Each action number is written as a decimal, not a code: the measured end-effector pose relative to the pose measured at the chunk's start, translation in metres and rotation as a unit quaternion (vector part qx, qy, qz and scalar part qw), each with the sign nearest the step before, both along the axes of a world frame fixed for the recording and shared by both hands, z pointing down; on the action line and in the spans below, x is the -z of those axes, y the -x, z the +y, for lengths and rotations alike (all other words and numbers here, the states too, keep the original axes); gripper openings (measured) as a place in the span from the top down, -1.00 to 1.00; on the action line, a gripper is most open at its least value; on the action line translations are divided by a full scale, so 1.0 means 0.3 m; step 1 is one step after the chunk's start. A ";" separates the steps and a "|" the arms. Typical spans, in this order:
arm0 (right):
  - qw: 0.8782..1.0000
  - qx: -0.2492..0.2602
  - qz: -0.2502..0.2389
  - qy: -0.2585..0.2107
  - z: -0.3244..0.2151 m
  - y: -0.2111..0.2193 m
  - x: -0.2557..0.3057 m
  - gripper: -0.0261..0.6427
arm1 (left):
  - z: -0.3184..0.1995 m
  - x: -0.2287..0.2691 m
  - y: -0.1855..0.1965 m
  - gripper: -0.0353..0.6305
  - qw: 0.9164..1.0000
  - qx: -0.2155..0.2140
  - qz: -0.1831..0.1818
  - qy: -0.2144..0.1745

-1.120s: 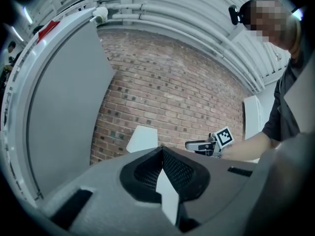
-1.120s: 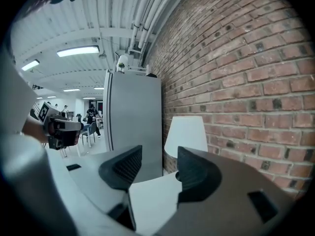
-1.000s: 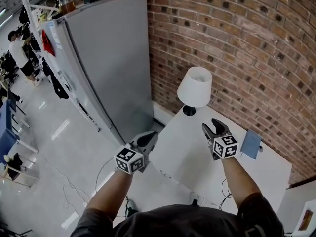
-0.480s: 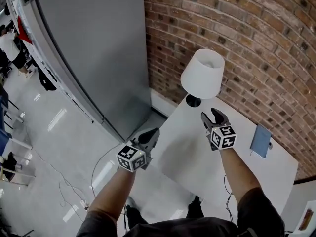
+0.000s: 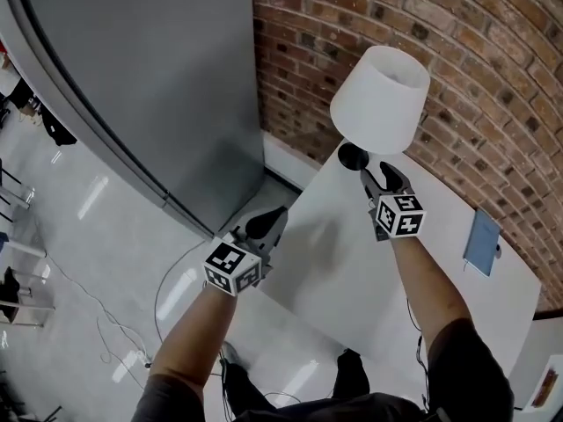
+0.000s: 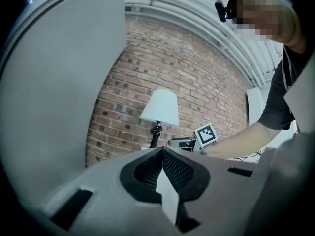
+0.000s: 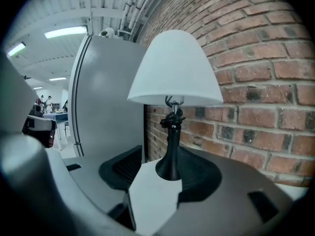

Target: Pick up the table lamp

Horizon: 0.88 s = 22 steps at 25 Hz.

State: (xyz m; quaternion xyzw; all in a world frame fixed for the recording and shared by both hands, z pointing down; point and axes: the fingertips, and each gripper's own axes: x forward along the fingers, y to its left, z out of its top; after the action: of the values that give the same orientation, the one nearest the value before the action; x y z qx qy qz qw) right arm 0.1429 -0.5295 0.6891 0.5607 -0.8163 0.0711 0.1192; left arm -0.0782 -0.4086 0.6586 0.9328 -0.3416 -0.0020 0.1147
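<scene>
The table lamp has a white shade (image 5: 381, 99) on a thin black stem and a round black base (image 5: 354, 156). It stands upright at the far corner of the white table (image 5: 352, 262), close to the brick wall. My right gripper (image 5: 380, 174) is open just in front of the base. In the right gripper view the base (image 7: 170, 168) shows between the spread jaws, and I cannot tell whether they touch it. My left gripper (image 5: 269, 221) hovers at the table's left edge, shut and holding nothing. The left gripper view shows the lamp (image 6: 160, 109) farther off.
A tall grey cabinet (image 5: 149, 77) stands left of the table, with a narrow gap beside the lamp. The brick wall (image 5: 493, 77) runs right behind the lamp. A blue notebook (image 5: 482, 242) lies at the table's right side. A cable trails on the floor (image 5: 167, 288).
The head view has closed in on the lamp. My right gripper has moved forward to the lamp's base. The left gripper has kept its place at the table's edge.
</scene>
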 end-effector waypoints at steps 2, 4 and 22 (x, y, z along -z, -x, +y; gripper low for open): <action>1.000 -0.003 0.003 -0.004 -0.044 0.000 -0.029 0.27 | -0.024 -0.014 -0.012 0.90 1.000 0.000 0.007 -0.003; 1.000 -0.008 0.002 -0.006 -0.090 -0.003 -0.060 0.27 | -0.050 -0.029 -0.023 0.90 1.000 0.000 0.013 -0.006; 0.998 -0.053 -0.003 -0.038 -0.366 0.009 -0.167 0.29 | -0.163 -0.099 -0.057 0.90 0.999 -0.020 0.019 -0.026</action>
State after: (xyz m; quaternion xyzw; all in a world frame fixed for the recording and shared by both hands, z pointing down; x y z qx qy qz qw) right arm 0.1403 -0.6393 0.7392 0.6073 -0.7878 0.0480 0.0913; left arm -0.0610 -0.4575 0.6882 0.9420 -0.3203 -0.0258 0.0970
